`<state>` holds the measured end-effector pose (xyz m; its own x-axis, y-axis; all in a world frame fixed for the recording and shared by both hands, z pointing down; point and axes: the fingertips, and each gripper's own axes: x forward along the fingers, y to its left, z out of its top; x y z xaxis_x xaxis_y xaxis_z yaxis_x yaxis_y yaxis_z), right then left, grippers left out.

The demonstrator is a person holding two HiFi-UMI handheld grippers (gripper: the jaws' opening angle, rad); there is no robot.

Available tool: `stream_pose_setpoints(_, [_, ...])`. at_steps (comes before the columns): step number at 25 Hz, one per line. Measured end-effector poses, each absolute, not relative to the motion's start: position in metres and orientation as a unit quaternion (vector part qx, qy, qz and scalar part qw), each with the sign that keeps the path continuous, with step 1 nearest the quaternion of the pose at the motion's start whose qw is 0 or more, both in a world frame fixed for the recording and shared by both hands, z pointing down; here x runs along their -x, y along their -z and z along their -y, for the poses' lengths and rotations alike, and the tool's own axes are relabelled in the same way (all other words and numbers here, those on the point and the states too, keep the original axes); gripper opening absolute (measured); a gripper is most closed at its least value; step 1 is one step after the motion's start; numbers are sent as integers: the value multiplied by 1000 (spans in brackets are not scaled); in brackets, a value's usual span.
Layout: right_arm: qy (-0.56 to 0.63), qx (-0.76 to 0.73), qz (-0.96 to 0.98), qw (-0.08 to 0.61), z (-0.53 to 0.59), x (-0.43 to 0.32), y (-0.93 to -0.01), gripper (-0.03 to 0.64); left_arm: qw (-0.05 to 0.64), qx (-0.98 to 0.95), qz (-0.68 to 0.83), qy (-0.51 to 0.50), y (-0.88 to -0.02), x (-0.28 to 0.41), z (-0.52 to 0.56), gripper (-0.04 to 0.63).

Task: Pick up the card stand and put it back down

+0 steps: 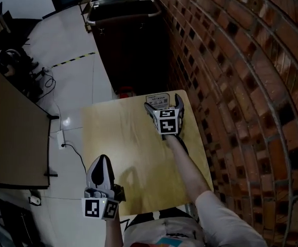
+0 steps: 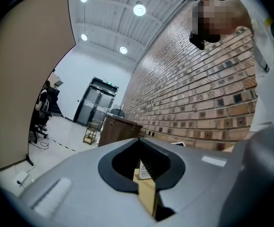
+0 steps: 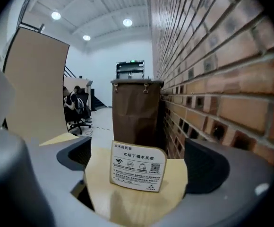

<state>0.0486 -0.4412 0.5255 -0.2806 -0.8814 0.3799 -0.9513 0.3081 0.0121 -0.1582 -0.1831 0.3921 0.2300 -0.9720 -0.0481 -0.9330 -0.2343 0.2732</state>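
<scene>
Wooden table bears card stand inside the wide-spread right hand-held gripper.

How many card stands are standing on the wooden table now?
1. The card stand stands upright near the far edge of the table, between the open jaws of the right gripper, which do not touch it. No other is visible.

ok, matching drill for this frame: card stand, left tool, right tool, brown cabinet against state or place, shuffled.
1 card stand
2 left tool
3 right tool
4 brown cabinet

A jaws shut, near left of the table
B on the floor by the brick wall
C upright at the table's far edge
D jaws open, either side of the card stand

Pairs: 1-C, 2-A, 3-D, 4-B
</scene>
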Motion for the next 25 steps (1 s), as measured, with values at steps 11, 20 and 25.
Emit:
stream_pose_setpoints(11, [-193,-616,746,163,483,-45,-606,577,140,-733,661,82,-435,209,196,5])
stream_pose_setpoints(20, [-185,-612,750,169,493,-45,-607,575,136,-756,635,85,-432,188,211,5])
stream_pose_setpoints(25, [-156,-606,765,149,476,-48,-582,575,128,-758,633,94,-423,188,207,5])
